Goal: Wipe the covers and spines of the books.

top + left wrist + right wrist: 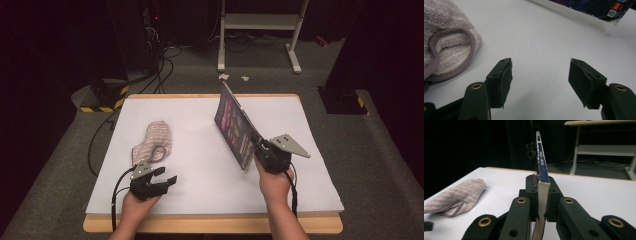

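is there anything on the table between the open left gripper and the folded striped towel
Nothing visible. The left gripper, jaws apart and holding nothing, sits just short of the folded pink-striped towel, with bare white table between them.

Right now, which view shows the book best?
The high view: the book shows its whole cover, tilted up in the right gripper. The right gripper view gives only its edge; the left gripper view one corner.
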